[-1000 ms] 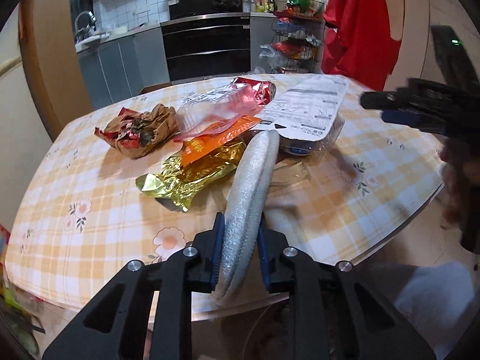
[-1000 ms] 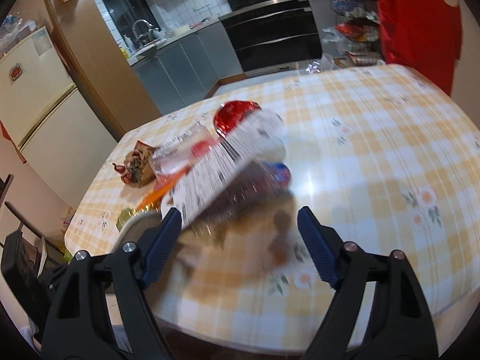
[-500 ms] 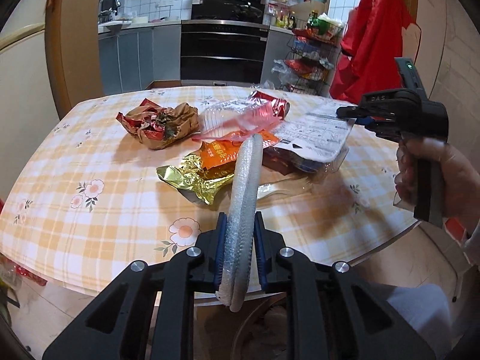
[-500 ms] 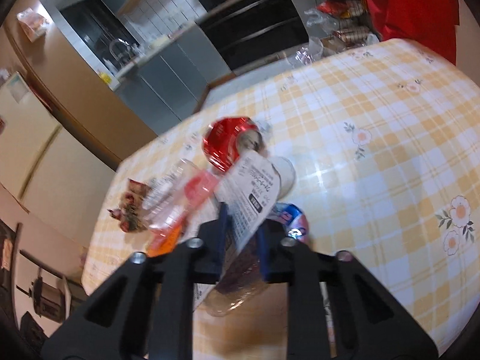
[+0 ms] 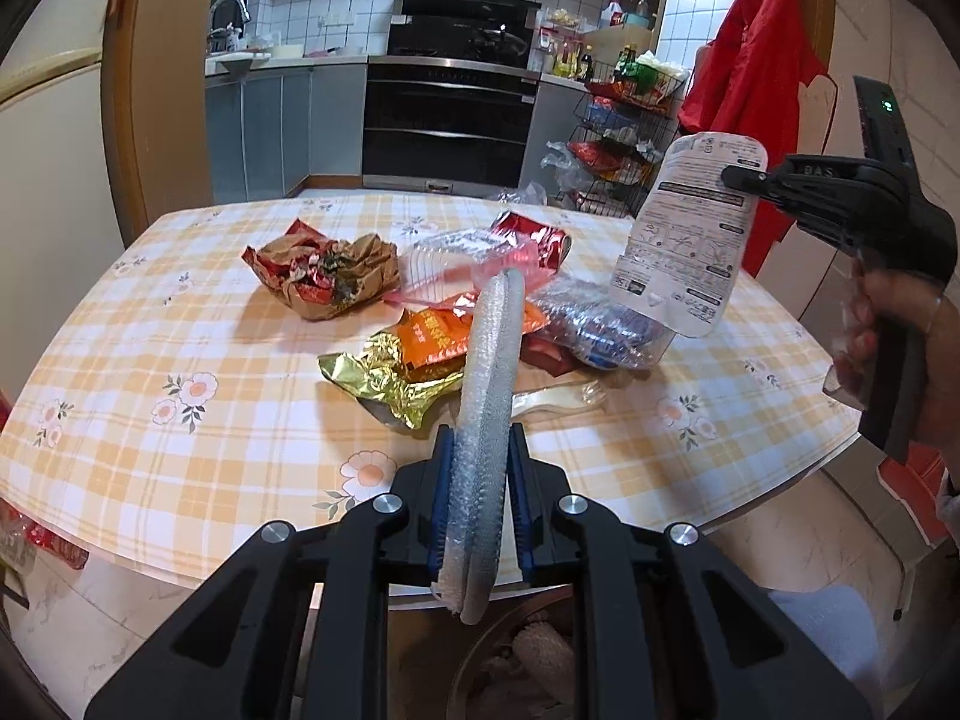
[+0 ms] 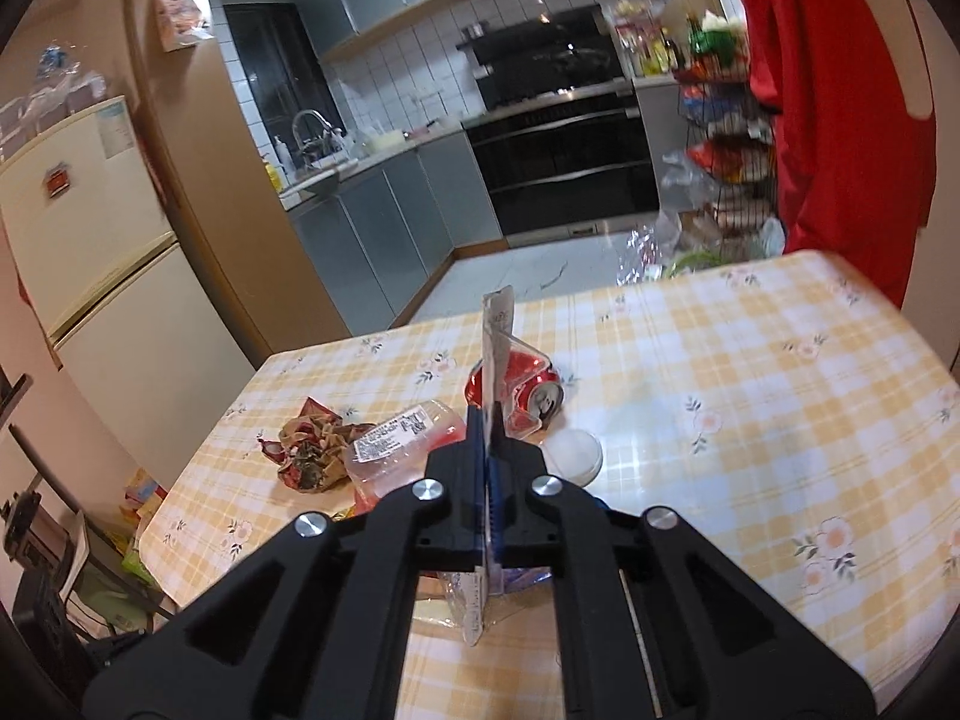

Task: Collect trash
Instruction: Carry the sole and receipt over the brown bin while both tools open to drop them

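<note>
Left gripper [image 5: 478, 483] pinches a foam strip [image 5: 485, 402] above the tabletop [image 5: 180, 372]; right gripper [image 6: 489, 480] pinches a lifted printed package [image 5: 687, 240]; advisable to keep both grips firm and clear the remaining wrappers [image 5: 408, 360] before release.

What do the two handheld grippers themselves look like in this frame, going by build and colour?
Both the left gripper and the right gripper have matte black angular linkage arms with round silver bolts and blue finger pads. Seen side-on, the right gripper has a black pistol-style body with embossed lettering and a small green light, gripped by a bare hand.
</note>
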{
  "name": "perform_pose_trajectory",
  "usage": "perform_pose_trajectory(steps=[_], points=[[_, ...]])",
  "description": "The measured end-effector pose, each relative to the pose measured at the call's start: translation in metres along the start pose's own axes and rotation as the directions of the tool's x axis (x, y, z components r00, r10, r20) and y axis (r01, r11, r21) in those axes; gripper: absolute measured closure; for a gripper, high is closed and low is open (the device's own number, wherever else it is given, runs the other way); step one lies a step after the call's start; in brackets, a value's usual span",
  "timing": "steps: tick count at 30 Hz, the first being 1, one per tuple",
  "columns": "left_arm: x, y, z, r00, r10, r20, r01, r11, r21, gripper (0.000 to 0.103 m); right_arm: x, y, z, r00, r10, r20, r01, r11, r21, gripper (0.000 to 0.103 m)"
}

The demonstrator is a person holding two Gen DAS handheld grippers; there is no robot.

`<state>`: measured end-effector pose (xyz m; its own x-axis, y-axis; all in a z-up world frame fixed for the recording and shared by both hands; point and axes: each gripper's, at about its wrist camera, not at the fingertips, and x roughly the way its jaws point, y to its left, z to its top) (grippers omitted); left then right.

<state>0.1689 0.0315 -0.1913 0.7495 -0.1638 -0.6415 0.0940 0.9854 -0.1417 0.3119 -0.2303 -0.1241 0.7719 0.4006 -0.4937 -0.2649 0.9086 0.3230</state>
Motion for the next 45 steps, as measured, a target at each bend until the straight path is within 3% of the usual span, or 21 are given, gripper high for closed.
perform_pose_trajectory(steps=[10, 22, 34, 45], points=[[-0.040, -0.002, 0.006, 0.999, 0.002, 0.052, -0.001, 1.000, -0.009, 0.086, -0.059, 0.017, -0.019, 1.000, 0.021, 0.014, -0.020, 0.998, -0.052, 0.098], [-0.084, 0.000, -0.011, 0.997, -0.003, 0.075, 0.007, 0.999, -0.049, 0.086, -0.124, 0.037, -0.085, 0.998, 0.053, -0.027, -0.055, 0.997, -0.049, 0.098], [-0.117, -0.006, -0.037, 0.995, -0.029, 0.092, 0.032, 0.999, -0.037, 0.086, -0.136, 0.066, -0.152, 0.987, 0.057, -0.151, -0.071, 0.993, -0.091, 0.098], [-0.126, -0.008, -0.051, 0.995, -0.030, 0.092, 0.034, 0.999, -0.041, 0.086, -0.139, 0.072, -0.179, 0.967, 0.078, -0.244, -0.103, 0.990, -0.092, 0.097]])
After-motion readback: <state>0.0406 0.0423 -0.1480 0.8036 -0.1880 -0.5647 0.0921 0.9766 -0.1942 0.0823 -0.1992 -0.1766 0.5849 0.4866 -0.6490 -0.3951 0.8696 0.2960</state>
